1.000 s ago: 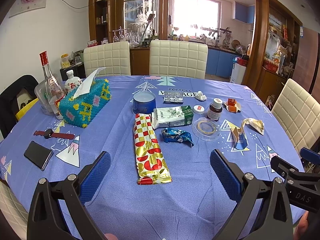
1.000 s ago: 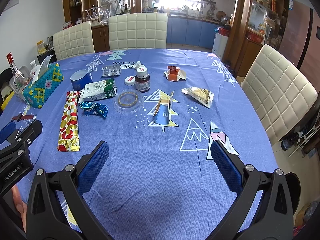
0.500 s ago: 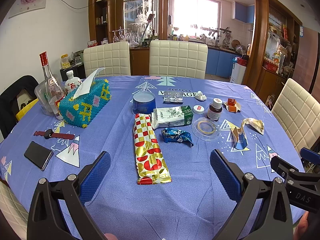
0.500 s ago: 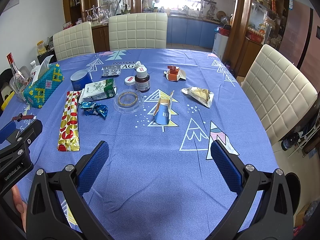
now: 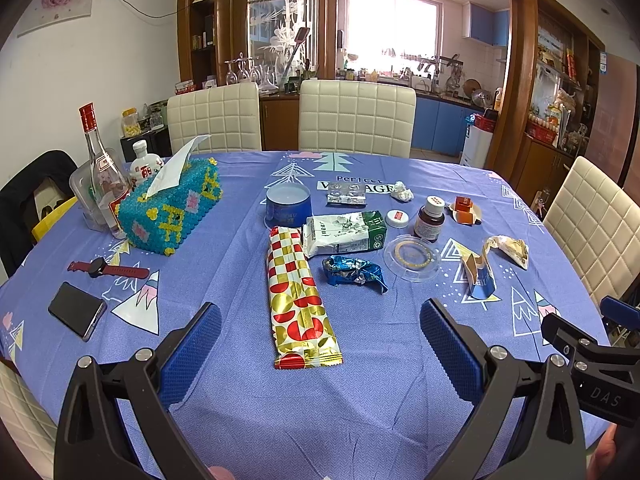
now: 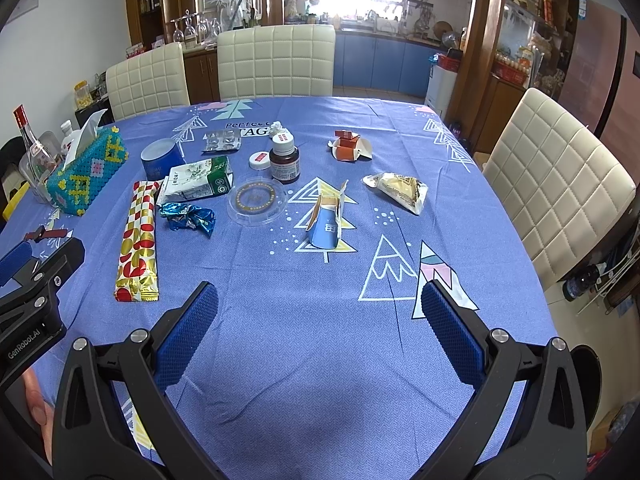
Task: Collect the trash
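Note:
Trash lies on the blue tablecloth [image 5: 360,400]: a long red-gold wrapper [image 5: 298,296] [image 6: 138,240], a crumpled blue foil wrapper [image 5: 354,274] [image 6: 188,218], a torn blue paper cup [image 5: 478,276] [image 6: 326,226], a cream wrapper [image 5: 508,248] [image 6: 398,190], an orange torn box [image 5: 464,210] [image 6: 350,148], a crumpled tissue [image 5: 402,192]. My left gripper [image 5: 320,352] is open and empty, just short of the red-gold wrapper. My right gripper [image 6: 320,328] is open and empty, short of the paper cup.
Also on the table: beaded tissue box [image 5: 172,210], glass bottle [image 5: 102,176], phone [image 5: 76,316], watch [image 5: 106,270], blue tin [image 5: 288,208], green-white pack [image 5: 344,234], brown pill bottle [image 5: 430,220], clear lid [image 5: 410,258], blister pack [image 5: 346,196]. Chairs surround the table.

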A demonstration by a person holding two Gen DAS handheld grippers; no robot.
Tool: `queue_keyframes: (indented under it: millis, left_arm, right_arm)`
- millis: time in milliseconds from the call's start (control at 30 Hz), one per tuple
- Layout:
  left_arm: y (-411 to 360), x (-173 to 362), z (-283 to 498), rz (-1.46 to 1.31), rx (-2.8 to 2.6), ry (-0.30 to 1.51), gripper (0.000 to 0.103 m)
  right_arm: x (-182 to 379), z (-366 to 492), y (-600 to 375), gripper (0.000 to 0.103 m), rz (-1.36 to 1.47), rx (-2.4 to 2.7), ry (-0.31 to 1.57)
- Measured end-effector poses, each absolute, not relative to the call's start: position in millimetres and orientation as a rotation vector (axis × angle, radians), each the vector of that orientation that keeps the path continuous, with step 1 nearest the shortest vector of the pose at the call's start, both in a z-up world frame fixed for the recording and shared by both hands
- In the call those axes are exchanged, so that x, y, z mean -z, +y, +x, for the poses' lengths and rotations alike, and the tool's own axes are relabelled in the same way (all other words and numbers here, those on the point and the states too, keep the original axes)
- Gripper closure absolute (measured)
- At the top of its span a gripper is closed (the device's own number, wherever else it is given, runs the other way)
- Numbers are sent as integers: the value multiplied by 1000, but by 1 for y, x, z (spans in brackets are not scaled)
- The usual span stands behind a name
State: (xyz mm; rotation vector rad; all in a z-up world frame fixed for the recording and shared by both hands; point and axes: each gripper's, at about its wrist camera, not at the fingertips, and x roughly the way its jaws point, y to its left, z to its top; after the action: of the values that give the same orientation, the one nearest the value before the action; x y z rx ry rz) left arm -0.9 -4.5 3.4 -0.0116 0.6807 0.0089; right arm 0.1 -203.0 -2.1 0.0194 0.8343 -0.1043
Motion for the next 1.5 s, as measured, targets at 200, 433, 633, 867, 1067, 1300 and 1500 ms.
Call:
queue_keyframes:
  millis: [200,433,633,867,1067,1300,1500]
  left_arm:
    - [-5,-4,-1,-11,-8,681,6]
    - [-5,-3,0,-11,-6,682,6]
    - [-5,-3,0,-11,-5,683,6]
    - [-5,-3,3,-5,-11,687,6]
    - [-6,9,9,-8,21,686,6]
    - [6,51,30,3,54,760,6]
    - [8,79,47,2,36,832,6]
  right_arm:
    - [2,-1,-202,3,18,104,833]
    - [2,-1,-202,3,18,105,834]
    - [2,-1,-203,3,20,105,834]
    - [7,3,-204,3,5,123,836]
    - [19,10,-206,3,-37,155,780]
    - [46,27,-210,3,-63,140,773]
    - [73,47,-211,3,-66,118,833]
